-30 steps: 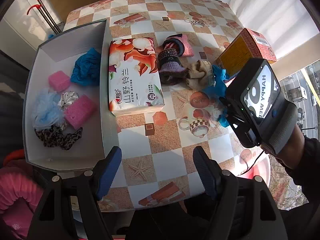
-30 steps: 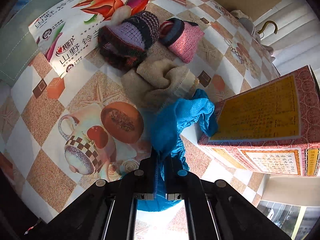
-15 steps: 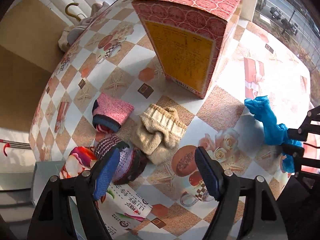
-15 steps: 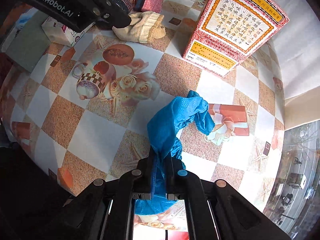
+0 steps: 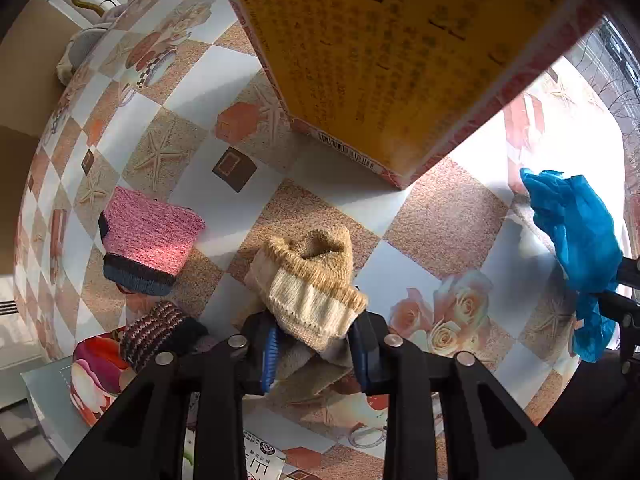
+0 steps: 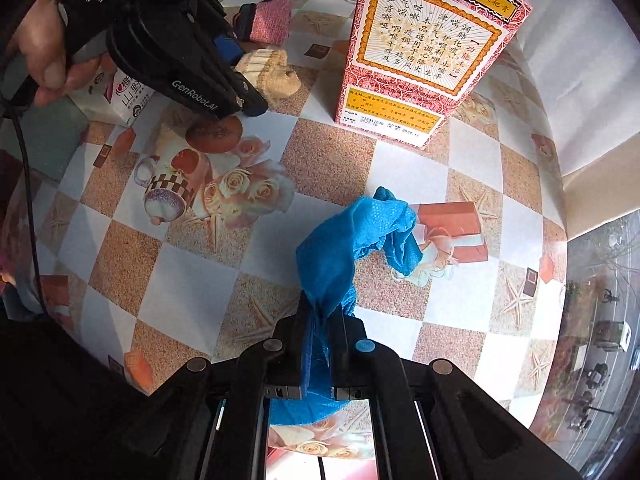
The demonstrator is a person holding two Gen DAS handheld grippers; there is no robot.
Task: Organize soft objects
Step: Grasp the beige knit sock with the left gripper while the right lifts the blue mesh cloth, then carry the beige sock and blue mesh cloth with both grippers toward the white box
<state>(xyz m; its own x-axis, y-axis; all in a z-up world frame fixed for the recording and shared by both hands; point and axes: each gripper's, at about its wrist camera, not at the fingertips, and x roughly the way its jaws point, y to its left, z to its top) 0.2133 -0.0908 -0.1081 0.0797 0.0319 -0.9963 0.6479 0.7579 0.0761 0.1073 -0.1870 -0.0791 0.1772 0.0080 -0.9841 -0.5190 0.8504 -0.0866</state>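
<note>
My left gripper (image 5: 314,344) stands around a folded beige knit sock (image 5: 310,280) on the patterned table; its blue pads touch the sock's sides, jaws partly closed. The same gripper and sock (image 6: 268,70) show in the right wrist view. My right gripper (image 6: 324,320) is shut on a blue mesh cloth (image 6: 352,240) and holds it above the table; the cloth (image 5: 576,232) also shows at the right of the left wrist view. A pink knit sock (image 5: 148,236) and a dark striped knit piece (image 5: 160,332) lie to the left.
A tall red and yellow carton (image 6: 424,48) stands just behind the beige sock, close over the left gripper (image 5: 380,40). A tissue pack (image 5: 96,380) lies at the lower left. A person's hand (image 6: 44,56) holds the left gripper.
My left gripper has moved down and forward onto the beige sock and narrowed around it. My right gripper has drawn back with the blue cloth still in it.
</note>
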